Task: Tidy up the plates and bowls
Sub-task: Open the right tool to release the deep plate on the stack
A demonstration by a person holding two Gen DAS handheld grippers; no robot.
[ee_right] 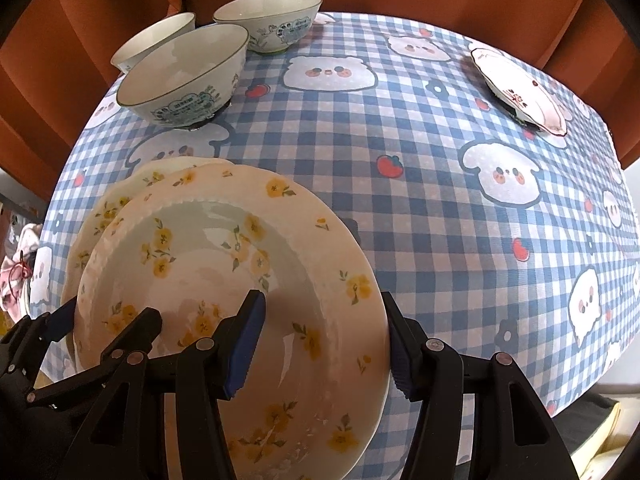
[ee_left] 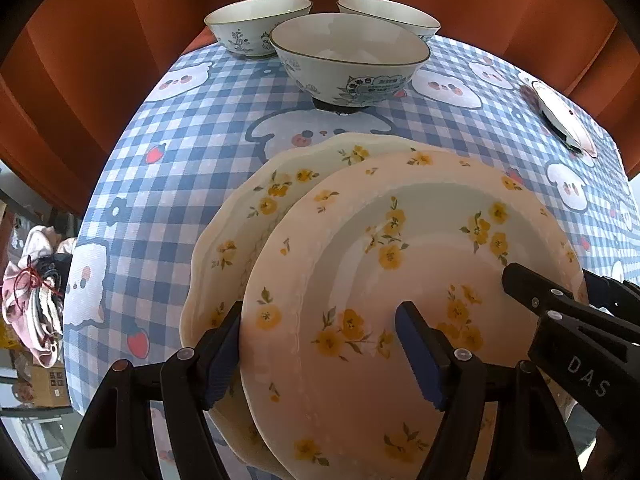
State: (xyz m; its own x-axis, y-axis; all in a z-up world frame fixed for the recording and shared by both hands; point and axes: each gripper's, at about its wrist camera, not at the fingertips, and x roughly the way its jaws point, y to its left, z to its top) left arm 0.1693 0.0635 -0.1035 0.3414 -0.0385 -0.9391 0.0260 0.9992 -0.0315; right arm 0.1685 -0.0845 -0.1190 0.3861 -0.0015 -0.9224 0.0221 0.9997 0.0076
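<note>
Two yellow-flower plates sit near the front of the bench (ee_right: 400, 128), which has a blue check cloth. The top plate (ee_left: 400, 280) lies on the bottom plate (ee_left: 240, 216), pushed a little to one side.

The left gripper (ee_left: 320, 356) has its fingers wide apart over the left rim of the top plate, one inside the plate and one outside the rim. The right gripper (ee_right: 324, 344) does the same at the right rim. The fingers look close to the rim, but I cannot tell if they pinch it.

Three bowls (ee_left: 344, 56) stand at the back. A small pink plate (ee_right: 520, 92) sits far off on the right.

I think the step now is stacking the plates. Next, the top plate needs to sit straight on the bottom one, moved softly so nothing chips
</note>
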